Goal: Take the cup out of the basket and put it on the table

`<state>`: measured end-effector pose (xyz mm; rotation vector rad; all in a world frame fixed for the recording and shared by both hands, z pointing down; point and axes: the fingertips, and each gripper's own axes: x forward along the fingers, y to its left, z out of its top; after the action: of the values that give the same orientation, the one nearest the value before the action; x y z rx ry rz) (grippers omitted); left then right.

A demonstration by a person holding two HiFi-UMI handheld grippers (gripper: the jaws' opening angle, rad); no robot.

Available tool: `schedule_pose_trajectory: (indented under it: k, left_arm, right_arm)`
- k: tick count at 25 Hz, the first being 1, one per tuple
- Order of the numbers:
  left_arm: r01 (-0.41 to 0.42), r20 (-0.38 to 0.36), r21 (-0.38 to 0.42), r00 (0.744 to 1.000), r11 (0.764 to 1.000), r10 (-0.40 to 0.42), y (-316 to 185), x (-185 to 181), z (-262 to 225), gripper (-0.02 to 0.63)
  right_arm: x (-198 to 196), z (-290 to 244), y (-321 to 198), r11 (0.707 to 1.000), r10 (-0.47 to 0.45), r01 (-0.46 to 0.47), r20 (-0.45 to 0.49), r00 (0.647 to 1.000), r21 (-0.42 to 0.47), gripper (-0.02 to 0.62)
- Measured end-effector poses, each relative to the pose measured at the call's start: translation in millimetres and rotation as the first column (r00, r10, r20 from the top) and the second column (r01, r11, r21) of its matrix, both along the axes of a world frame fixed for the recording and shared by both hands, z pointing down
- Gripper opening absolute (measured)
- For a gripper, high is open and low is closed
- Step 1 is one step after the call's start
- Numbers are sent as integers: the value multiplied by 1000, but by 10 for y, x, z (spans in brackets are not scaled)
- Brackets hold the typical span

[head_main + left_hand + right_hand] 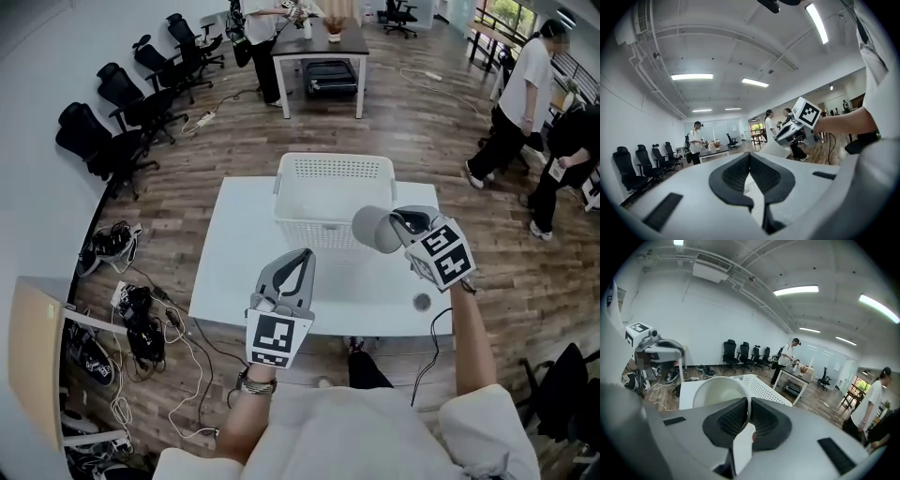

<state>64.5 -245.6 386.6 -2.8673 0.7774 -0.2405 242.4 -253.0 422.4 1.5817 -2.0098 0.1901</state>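
Note:
A pale grey cup [375, 228] hangs tipped on its side in the air, just over the near right corner of the white perforated basket [333, 187]. My right gripper [405, 225] is shut on the cup's rim. In the right gripper view the cup's wall [719, 392] is pinched between the black pads, its open mouth facing the camera, with the basket [764, 387] behind it. My left gripper [298, 262] is held above the front of the white table [234, 262], jaws shut with nothing in them. The left gripper view shows the cup [773, 147] in the right gripper [797, 129].
A small round grommet [422, 302] sits in the table near its front right corner. Black office chairs [112, 131] line the left wall. Cables and shoes [131, 309] lie on the floor left of the table. People [516, 103] stand at the far right, and a second table [319, 47] is behind.

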Motion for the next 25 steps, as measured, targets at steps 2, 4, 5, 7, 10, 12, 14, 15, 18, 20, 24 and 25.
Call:
schedule_pose_trajectory:
  k: [2, 4, 5, 7, 10, 12, 14, 15, 18, 20, 24, 25]
  left_arm:
    - [-19, -4, 12, 1000, 1000, 19, 92, 16, -67, 3]
    - [-35, -9, 24, 999, 999, 35, 181, 40, -144, 3]
    - [-42, -11, 31, 999, 999, 42, 227, 54, -182, 3]
    - [-55, -17, 44, 998, 998, 56, 322, 76, -256, 3]
    - [-70, -29, 64, 997, 995, 72, 457, 103, -370, 3]
    - [-76, -35, 76, 996, 994, 79, 533, 119, -439, 3]
    - [-80, -39, 85, 996, 993, 84, 593, 127, -493, 3]
    - [-81, -41, 88, 996, 993, 85, 623, 122, -514, 3]
    - [-76, -47, 101, 996, 992, 81, 707, 89, -561, 3]
    - [-69, -57, 110, 996, 991, 76, 759, 78, -589, 3]
    - [-62, -70, 122, 995, 991, 70, 856, 77, -623, 3]
    - [-61, -70, 123, 995, 990, 70, 869, 72, -636, 3]
  right_arm:
    - [-16, -120, 211, 999, 31, -32, 32, 999, 43, 35]
    - [-25, -243, 403, 994, 59, -65, 66, 996, 87, 35]
    - [-27, -301, 497, 990, 74, -83, 83, 994, 110, 35]
    - [-31, -413, 687, 980, 101, -119, 116, 988, 157, 35]
    - [-34, -577, 960, 960, 136, -169, 157, 978, 224, 35]
    - [-34, -684, 1115, 946, 151, -193, 175, 973, 261, 35]
    - [-39, -790, 1242, 934, 159, -207, 182, 970, 290, 35]
    - [-50, -841, 1301, 929, 162, -212, 181, 970, 302, 35]
    - [-95, -982, 1465, 911, 166, -222, 184, 969, 347, 35]
    - [-116, -1052, 1557, 899, 167, -230, 194, 967, 372, 35]
    - [-143, -1096, 1696, 888, 169, -241, 208, 963, 393, 35]
    - [-149, -1106, 1713, 886, 171, -243, 208, 963, 394, 35]
